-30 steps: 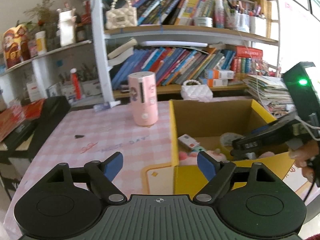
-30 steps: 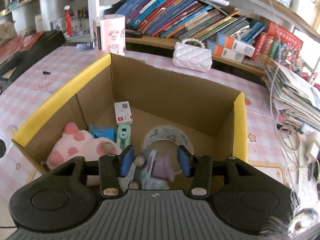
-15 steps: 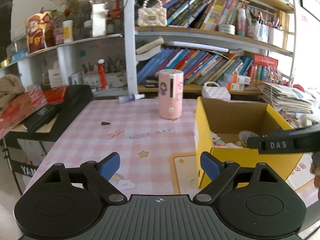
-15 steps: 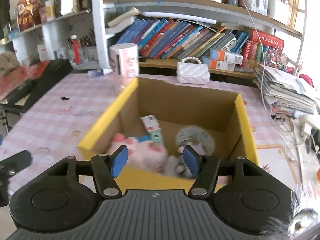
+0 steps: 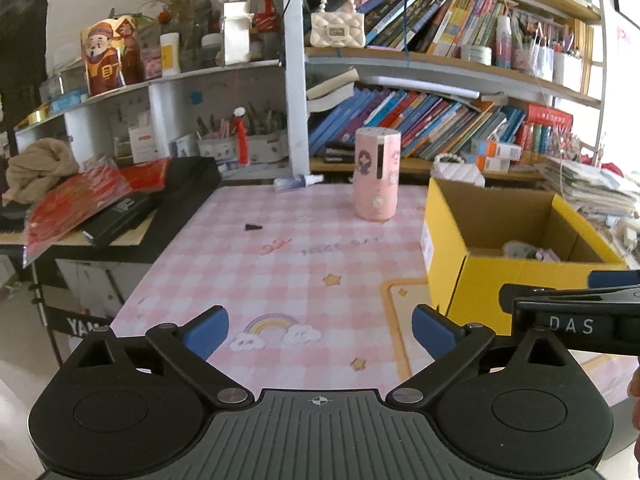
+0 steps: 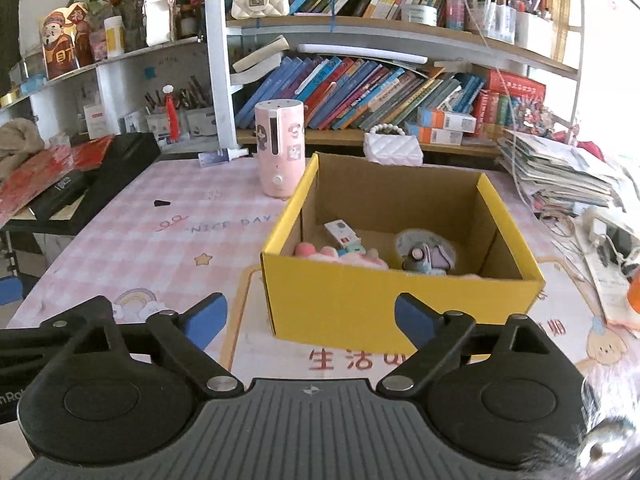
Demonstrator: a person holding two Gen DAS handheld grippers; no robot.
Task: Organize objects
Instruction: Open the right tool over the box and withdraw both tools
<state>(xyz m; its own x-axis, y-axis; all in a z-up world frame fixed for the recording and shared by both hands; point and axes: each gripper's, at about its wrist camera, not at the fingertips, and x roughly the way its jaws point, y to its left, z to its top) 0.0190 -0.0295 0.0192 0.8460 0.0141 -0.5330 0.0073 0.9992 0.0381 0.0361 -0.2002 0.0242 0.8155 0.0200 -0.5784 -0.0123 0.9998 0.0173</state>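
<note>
Pink tablecloth reading "NICE DAY", tongs lettered "DAS"

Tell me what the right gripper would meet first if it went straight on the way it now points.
Probably the near yellow wall of the cardboard box: the right gripper, fingers wide open and empty, aims at it, though depth is uncertain.

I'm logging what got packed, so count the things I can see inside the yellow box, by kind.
In the yellow box, right wrist view:
Plush toys: 1, pink
Small white and red boxes: 1
Tape rolls: 1
Purple and grey toys: 1
Small teal items: 1, mostly hidden
Total: 5 visible; the near wall may hide more.
</note>
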